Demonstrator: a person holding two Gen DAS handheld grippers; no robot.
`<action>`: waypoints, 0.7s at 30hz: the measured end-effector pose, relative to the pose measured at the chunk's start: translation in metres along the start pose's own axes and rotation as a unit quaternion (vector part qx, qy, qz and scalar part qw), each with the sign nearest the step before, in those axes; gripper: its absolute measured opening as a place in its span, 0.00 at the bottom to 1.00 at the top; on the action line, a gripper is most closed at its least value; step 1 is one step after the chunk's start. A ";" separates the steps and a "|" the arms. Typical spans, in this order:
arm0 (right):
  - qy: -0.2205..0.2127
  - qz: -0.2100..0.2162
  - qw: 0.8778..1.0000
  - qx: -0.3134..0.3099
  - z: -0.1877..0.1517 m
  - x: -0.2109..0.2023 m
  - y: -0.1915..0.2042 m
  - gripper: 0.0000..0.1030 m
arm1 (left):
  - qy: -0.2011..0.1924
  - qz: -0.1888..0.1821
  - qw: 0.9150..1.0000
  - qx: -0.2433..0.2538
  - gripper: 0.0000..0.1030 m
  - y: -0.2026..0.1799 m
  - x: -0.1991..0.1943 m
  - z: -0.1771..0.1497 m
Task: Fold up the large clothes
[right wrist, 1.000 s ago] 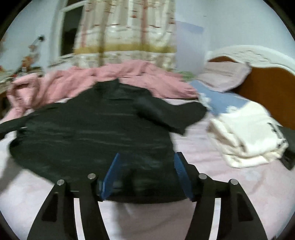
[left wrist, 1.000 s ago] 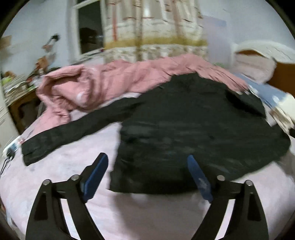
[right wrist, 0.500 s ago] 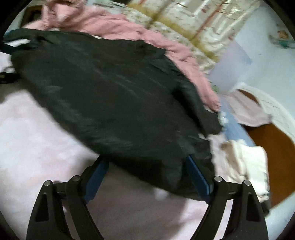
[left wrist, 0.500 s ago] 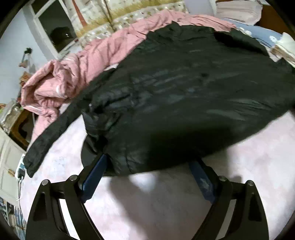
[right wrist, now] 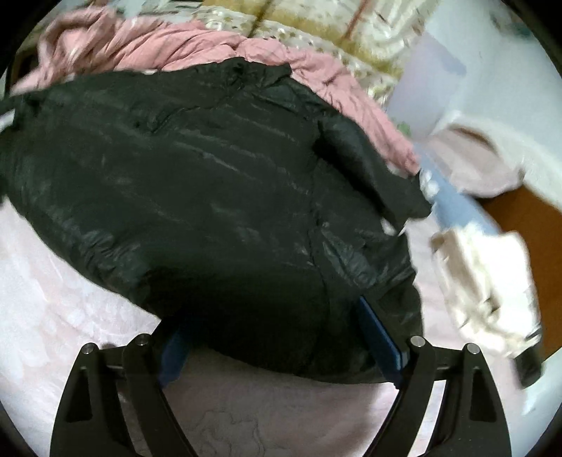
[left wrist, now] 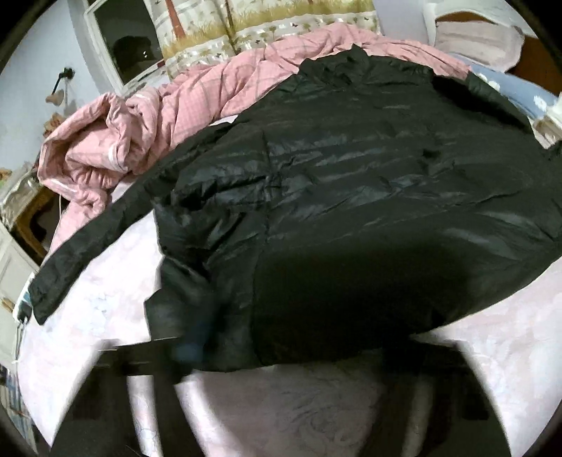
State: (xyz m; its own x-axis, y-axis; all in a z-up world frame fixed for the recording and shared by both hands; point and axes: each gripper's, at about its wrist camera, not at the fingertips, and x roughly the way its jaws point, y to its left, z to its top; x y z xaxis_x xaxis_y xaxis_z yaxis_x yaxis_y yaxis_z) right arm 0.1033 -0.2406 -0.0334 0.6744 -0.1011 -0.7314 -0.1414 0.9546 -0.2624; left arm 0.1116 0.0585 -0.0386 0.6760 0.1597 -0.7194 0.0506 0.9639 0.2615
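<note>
A black puffer jacket (left wrist: 351,182) lies spread flat on the pink bed sheet (left wrist: 281,404), one sleeve (left wrist: 87,246) stretched out to the left. My left gripper (left wrist: 298,348) sits at the jacket's near left hem corner. Its jaws are closing with the hem between them, and blur smears the fingers (left wrist: 189,348), so contact is unclear. In the right wrist view the same jacket (right wrist: 210,182) fills the middle. My right gripper (right wrist: 277,341) straddles the near right hem, jaws wide and closing, and the blue pads (right wrist: 379,337) stand on either side of the fabric.
A crumpled pink quilt (left wrist: 147,130) lies along the far side of the bed. Folded cream clothes (right wrist: 488,281) and a blue cloth (right wrist: 453,200) sit to the right by the wooden headboard (right wrist: 527,218). A curtain (left wrist: 263,24) hangs behind.
Both grippers dropped toward the bed and moved in on the jacket's near hem, which now lies between each pair of fingers. The left fingers have started moving inward and are blurred.
</note>
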 end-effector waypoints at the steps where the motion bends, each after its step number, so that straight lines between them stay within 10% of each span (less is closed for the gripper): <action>1: 0.004 0.032 0.999 0.026 -0.001 0.001 -0.008 0.67 | -0.001 -0.001 1.000 -0.003 0.33 0.000 -0.002 -0.001; 6: -0.008 0.044 0.996 0.080 -0.004 -0.008 -0.024 0.33 | -0.012 -0.021 1.000 -0.015 0.25 0.002 -0.015 -0.002; 21: -0.085 0.021 0.992 0.093 -0.056 -0.108 -0.005 0.28 | -0.051 -0.031 0.996 -0.065 0.23 0.017 -0.102 -0.075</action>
State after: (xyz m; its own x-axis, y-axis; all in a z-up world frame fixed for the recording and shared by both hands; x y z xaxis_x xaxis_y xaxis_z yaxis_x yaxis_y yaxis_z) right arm -0.0099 -0.2501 0.0117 0.7856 -0.0275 -0.6181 -0.0455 0.9937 -0.1020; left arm -0.0117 0.0742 -0.0094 0.7463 0.0838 -0.6603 0.0033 0.9916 0.1295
